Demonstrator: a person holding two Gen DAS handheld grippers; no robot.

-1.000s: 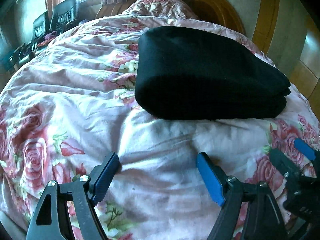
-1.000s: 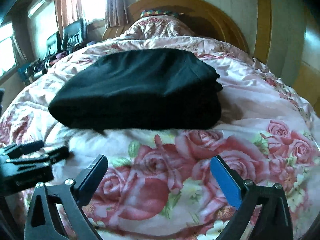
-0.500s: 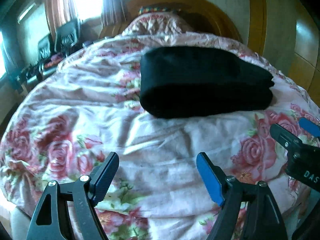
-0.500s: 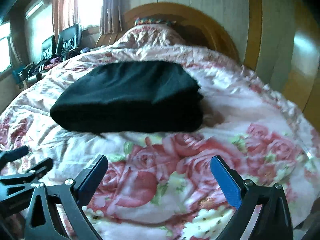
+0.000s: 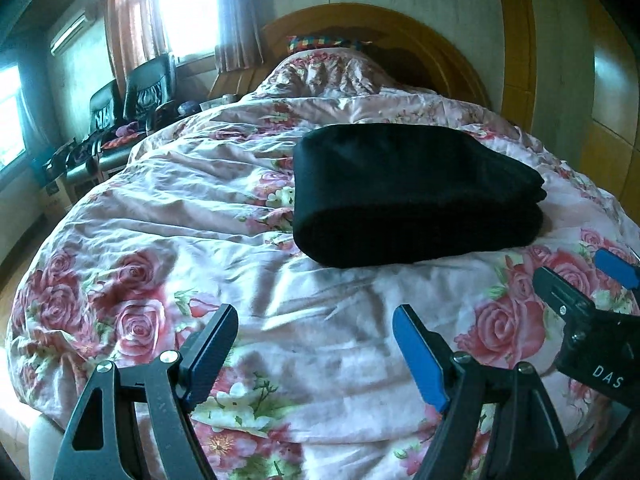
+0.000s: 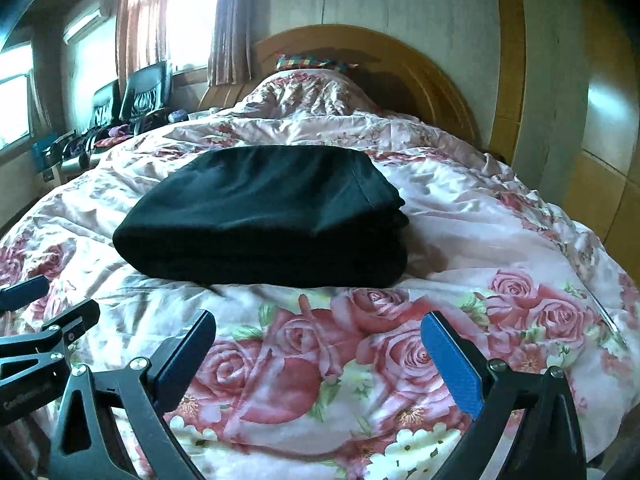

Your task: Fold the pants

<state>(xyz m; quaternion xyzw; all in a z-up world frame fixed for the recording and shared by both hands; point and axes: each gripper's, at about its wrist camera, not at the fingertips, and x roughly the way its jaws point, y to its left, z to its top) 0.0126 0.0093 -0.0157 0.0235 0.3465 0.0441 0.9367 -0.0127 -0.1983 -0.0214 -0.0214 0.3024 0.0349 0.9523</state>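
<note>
The black pants [image 5: 412, 196] lie folded in a compact thick bundle on the rose-patterned quilt [image 5: 192, 240]; they also show in the right wrist view [image 6: 264, 216]. My left gripper [image 5: 314, 324] is open and empty, held over the quilt near the bed's foot, well short of the pants. My right gripper [image 6: 320, 332] is open and empty, likewise back from the bundle. The right gripper shows at the right edge of the left wrist view [image 5: 588, 280], and the left gripper shows at the left edge of the right wrist view [image 6: 36, 308].
A wooden headboard [image 6: 400, 64] and a covered pillow mound [image 6: 304, 92] stand at the far end. Black chairs [image 5: 136, 92] with clutter line the left wall under curtained windows [image 6: 180, 12]. Wooden wall panels [image 5: 608, 92] run along the right.
Both grippers have pulled back and risen away from the folded pants, so the bundle looks smaller and farther off. The pants have not moved. Both stay open.
</note>
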